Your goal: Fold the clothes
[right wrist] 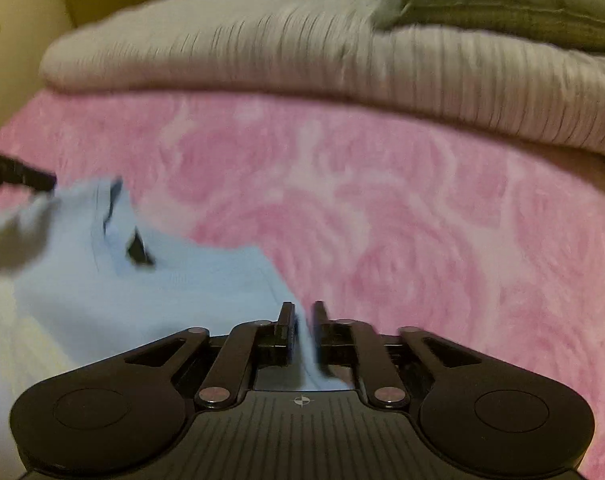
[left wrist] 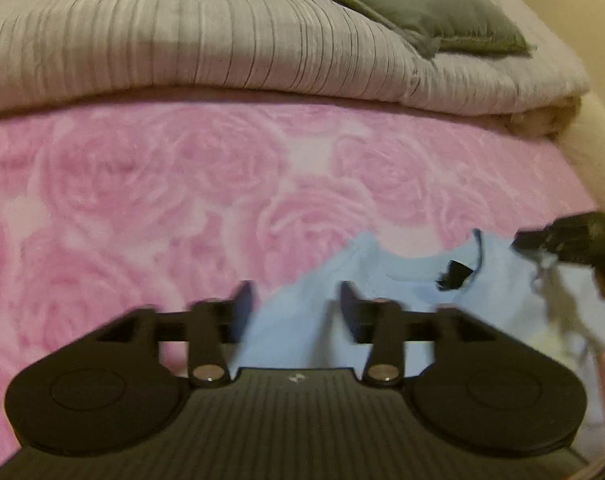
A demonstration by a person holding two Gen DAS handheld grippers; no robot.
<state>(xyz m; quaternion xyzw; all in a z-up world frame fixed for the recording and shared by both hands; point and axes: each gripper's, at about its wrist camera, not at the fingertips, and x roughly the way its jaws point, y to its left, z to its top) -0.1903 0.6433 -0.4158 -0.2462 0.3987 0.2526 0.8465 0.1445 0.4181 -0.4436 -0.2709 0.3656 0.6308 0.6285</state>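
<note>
Pink bedding with a rose pattern (left wrist: 182,184) is being shown spread over most of the bed in both wrist views. Behind it, a folded grey ribbed comforter (left wrist: 230,40) is lying across the far side of the bed, and a dark grey pillow (left wrist: 430,4) is resting on top of that comforter toward the right in both views.

On the pink cover, at the near side, a light blue T-shirt (left wrist: 382,280) is being laid out with its neckline facing the comforter; a small dark label (left wrist: 456,274) is being seen inside the collar. Part of the shirt is blurred, and a whitish area is showing at its edge nearest the cameras.

The left gripper (left wrist: 294,300) is being held over one shoulder of the shirt with its fingers spread apart; blue cloth is lying in the gap between them, but the pads are not being pressed onto it. The right gripper (right wrist: 302,312) is being held at the other shoulder with its fingers set closer together; a fold of blue fabric is running up between them, and no firm pinch can be made out through the blur.
</note>
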